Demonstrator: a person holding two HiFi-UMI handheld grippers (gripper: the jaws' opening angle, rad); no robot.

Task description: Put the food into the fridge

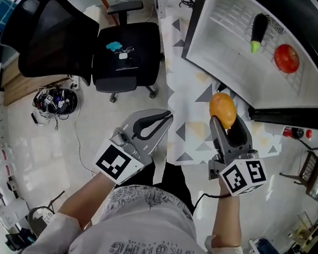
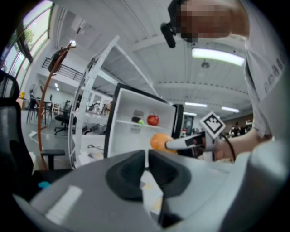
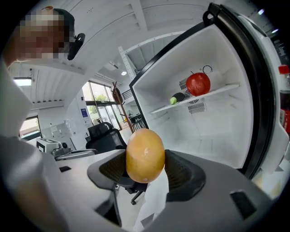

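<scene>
My right gripper (image 1: 227, 125) is shut on a yellow-orange oval fruit (image 1: 222, 106), held over the patterned cloth in front of the open fridge (image 1: 228, 53). In the right gripper view the fruit (image 3: 145, 154) sits squeezed between the two pads, and the white fridge interior (image 3: 217, 131) lies ahead to the right. A red round fruit (image 1: 286, 58) and a dark eggplant (image 1: 258, 31) lie on the fridge's wire shelf. My left gripper (image 1: 167, 116) hangs lower left of the fridge, shut with nothing in it; its jaws meet in the left gripper view (image 2: 147, 156).
A black office chair (image 1: 126, 54) with a teal item on its seat stands left of the fridge, and a second black chair (image 1: 52, 34) is farther left. A bundle of cables (image 1: 56, 100) lies on the floor. Bottles (image 1: 295, 132) stand in the fridge door.
</scene>
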